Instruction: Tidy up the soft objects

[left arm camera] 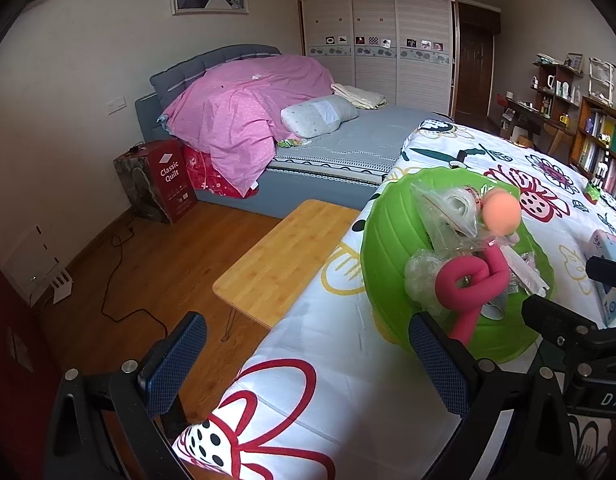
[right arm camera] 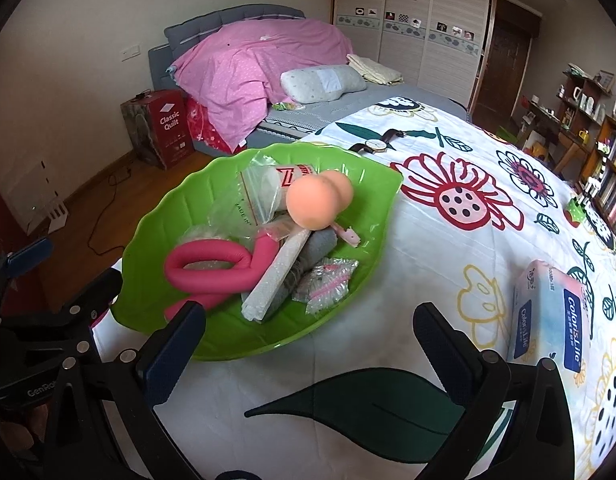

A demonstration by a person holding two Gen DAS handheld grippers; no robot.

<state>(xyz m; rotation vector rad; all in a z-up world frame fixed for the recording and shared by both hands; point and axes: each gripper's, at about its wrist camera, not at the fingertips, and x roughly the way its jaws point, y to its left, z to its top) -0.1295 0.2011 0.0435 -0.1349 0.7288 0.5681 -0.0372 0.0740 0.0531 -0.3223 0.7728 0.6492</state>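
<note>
A green leaf-shaped bowl (right arm camera: 156, 216) sits on the flowered cloth and also shows in the left wrist view (left arm camera: 379, 240). It holds a bent pink foam tube (right arm camera: 212, 266), two peach sponge balls (right arm camera: 308, 204), a white foam strip (right arm camera: 274, 280), a grey roll and clear plastic bags (right arm camera: 256, 192). My right gripper (right arm camera: 308, 344) is open and empty just in front of the bowl. My left gripper (left arm camera: 308, 360) is open and empty at the table's left edge, beside the bowl.
A tissue pack (right arm camera: 551, 320) lies right of the bowl. A wristwatch (right arm camera: 377, 144) lies behind it. A low bamboo table (left arm camera: 284, 260) stands left of the cloth-covered table. A bed with a pink duvet (left arm camera: 244, 120) is beyond.
</note>
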